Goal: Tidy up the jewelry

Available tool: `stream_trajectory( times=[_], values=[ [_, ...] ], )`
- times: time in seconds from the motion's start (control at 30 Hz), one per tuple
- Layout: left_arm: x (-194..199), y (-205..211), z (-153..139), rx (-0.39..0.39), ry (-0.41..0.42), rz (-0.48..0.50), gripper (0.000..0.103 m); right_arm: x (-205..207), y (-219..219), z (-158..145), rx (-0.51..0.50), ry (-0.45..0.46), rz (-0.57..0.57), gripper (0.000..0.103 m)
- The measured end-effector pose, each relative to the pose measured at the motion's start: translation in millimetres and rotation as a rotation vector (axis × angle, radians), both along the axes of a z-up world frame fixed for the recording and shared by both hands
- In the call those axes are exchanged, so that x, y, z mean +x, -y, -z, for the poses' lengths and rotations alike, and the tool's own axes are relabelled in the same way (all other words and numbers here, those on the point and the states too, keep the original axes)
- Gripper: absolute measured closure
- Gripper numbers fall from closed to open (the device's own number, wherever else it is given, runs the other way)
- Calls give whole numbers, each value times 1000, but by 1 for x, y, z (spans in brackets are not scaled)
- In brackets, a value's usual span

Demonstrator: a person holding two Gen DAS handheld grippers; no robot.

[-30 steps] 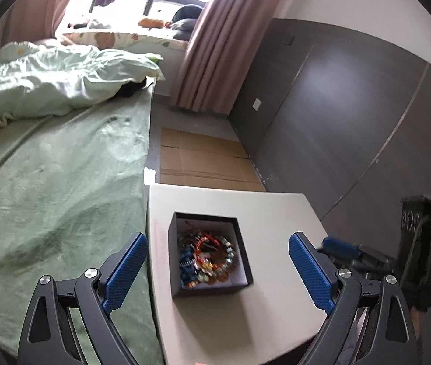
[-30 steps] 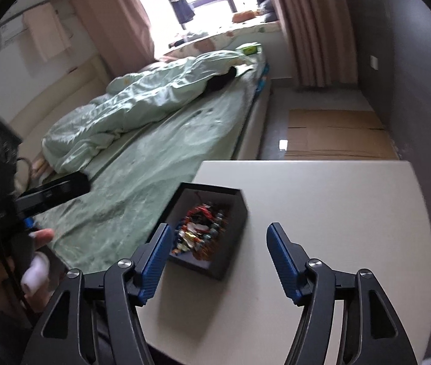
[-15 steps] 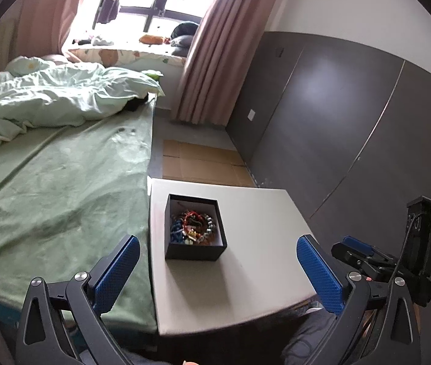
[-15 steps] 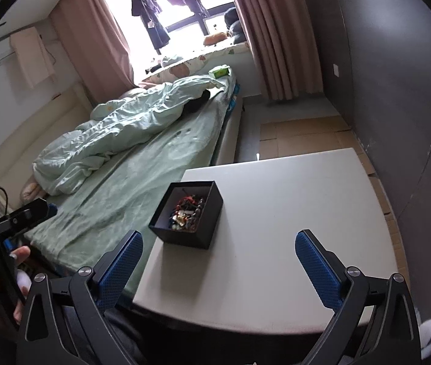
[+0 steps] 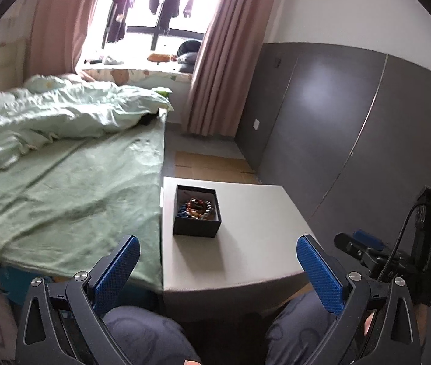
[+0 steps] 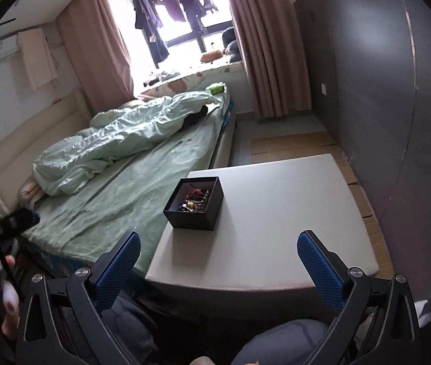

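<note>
Both grippers are spread wide with nothing in them. The left gripper (image 5: 217, 254) and right gripper (image 6: 218, 251) hang near the table's (image 6: 282, 213) near edge, with the black jewelry box (image 5: 196, 210) of beads (image 6: 195, 199) well ahead of the fingers.

We can't separate the jewelry (image 5: 196, 206) pieces in the black box (image 5: 195, 230), too small. Bed (image 5: 63, 182) cut off left. Right gripper (image 5: 364, 245) mostly hidden behind left's finger.
</note>
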State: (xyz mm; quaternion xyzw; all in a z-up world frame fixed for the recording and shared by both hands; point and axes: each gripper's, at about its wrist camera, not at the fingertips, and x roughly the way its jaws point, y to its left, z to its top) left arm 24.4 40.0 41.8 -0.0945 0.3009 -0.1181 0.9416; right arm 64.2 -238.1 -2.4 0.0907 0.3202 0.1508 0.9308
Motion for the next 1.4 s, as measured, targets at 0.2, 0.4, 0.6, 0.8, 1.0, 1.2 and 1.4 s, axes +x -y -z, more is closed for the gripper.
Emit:
stream_trajectory(
  times=[0.2, 0.4, 0.6, 0.8, 1.0, 1.2, 1.4],
  values=[
    [-33, 10, -10, 43, 32, -5, 0, -31, -1, -7, -15, 26, -31, 0],
    [-62, 9, -5, 72, 49, -26, 0, -49, 6, 0, -31, 5, -48, 0],
    [-75, -2, 0, 69, 63, -58, 0, -64, 16, -1, -28, 13, -24, 0],
    [-83, -4, -2, 75, 77, -59, 0, -76, 14, -9, -21, 40, -38, 0],
    [-89, -4, -5, 78, 91, -59, 0, -83, 5, -15, -24, 64, -64, 0],
    [-92, -9, -7, 77, 95, -69, 0, -86, -3, -15, -32, 68, -79, 0],
    [-95, -13, -7, 71, 99, -79, 0, -86, -6, -16, -36, 69, -88, 0]
  ],
)
